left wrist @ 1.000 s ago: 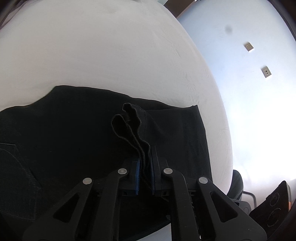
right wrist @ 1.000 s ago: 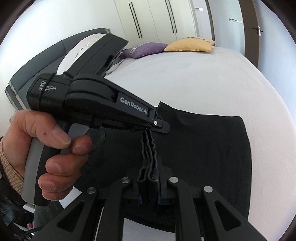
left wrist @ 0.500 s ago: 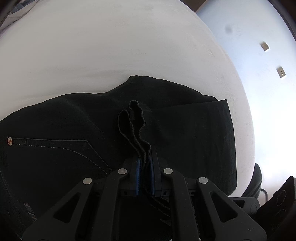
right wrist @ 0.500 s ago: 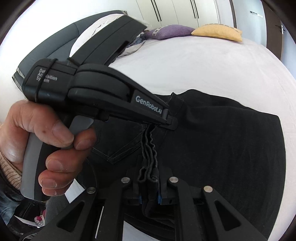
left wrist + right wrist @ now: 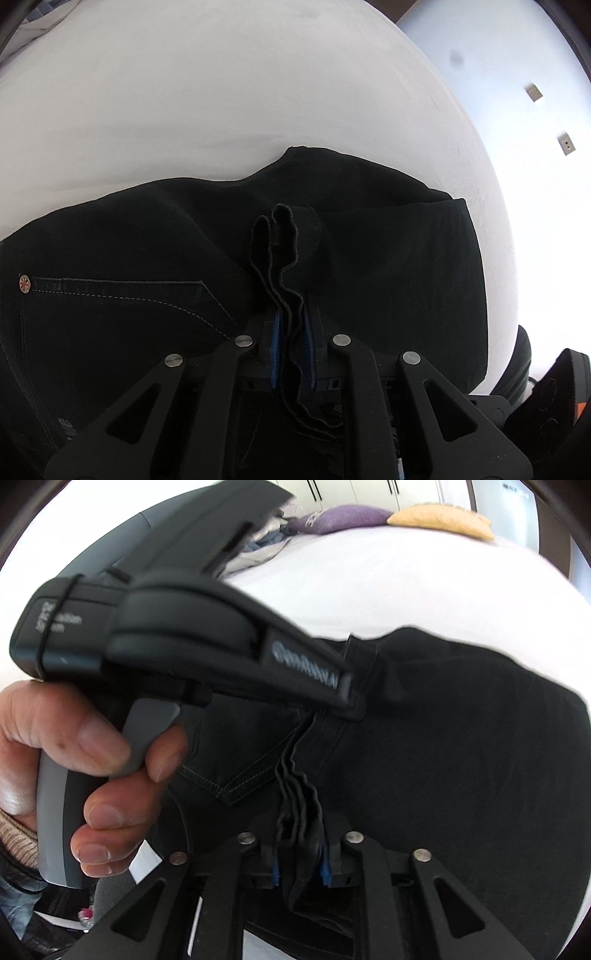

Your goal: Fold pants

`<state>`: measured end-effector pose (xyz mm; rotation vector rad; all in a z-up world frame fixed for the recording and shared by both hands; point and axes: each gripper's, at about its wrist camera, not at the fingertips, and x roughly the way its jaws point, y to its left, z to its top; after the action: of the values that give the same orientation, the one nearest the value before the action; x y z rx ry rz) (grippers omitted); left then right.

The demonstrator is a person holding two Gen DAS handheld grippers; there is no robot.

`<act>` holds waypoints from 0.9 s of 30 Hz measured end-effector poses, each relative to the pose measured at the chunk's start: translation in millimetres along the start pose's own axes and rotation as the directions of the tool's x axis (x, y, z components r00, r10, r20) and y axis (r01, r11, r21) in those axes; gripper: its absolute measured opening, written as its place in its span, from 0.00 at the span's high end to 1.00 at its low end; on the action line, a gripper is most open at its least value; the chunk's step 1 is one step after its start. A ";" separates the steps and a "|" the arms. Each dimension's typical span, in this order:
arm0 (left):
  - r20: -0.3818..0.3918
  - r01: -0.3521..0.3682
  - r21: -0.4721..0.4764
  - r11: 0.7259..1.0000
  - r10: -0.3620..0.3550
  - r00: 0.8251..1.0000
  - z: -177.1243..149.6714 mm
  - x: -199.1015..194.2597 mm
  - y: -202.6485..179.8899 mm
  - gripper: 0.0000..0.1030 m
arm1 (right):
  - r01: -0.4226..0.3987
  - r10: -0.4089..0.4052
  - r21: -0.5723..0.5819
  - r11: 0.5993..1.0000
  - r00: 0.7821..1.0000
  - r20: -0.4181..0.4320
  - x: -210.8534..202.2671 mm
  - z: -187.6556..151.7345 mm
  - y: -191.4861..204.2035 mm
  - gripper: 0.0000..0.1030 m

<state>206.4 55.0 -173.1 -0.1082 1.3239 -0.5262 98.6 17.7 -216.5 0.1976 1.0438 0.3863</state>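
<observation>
Pants (image 5: 369, 280) hems between both — left gripper (image 5: 291, 332) pinching, right gripper (image 5: 299, 845) just loosening.

strong daylight from the right blows out the wall (image 5: 524, 221) and washes the white bed (image 5: 221, 110); the black pants (image 5: 388, 277) lose detail in shadow. fisheye bending and dark corners frame both views. the left gripper (image 5: 354, 709) is motion-blurred.

Black tool (image 5: 299, 853) (blue pads, silver screws), beige cuff (image 5: 16, 843).
</observation>
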 end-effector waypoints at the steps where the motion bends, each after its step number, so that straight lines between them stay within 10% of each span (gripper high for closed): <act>1: 0.012 -0.002 -0.003 1.000 0.002 1.000 -1.0 -3.1 0.6 0.87 | -0.043 0.043 0.028 0.999 0.999 -0.009 1.3 -0.6 -5.6 0.66; 5: 0.057 -0.058 0.007 0.998 0.057 0.997 -6.4 -19.0 2.9 0.85 | -0.180 0.181 0.098 0.979 0.983 -0.005 -3.4 -3.2 -21.2 0.37; 10: 0.166 -0.194 -0.010 0.981 0.193 0.967 -9.6 -59.5 1.5 0.85 | -0.349 0.352 0.155 0.924 0.936 0.009 -29.1 -8.5 -40.8 0.37; 15: 0.233 -0.173 0.028 0.984 0.162 0.959 -30.4 -72.7 -26.8 0.85 | -0.471 0.461 0.165 0.866 0.882 0.099 -74.4 -7.3 -98.7 0.37; 27: 0.126 -0.212 0.078 0.974 0.202 0.971 -77.5 15.3 -74.7 0.85 | -0.532 0.478 0.434 0.727 0.846 0.237 -84.6 31.1 -267.7 0.35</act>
<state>113.0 -0.2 -179.2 0.0729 1.1782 -0.3952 146.0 -260.6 -224.2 0.9720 0.9515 0.5953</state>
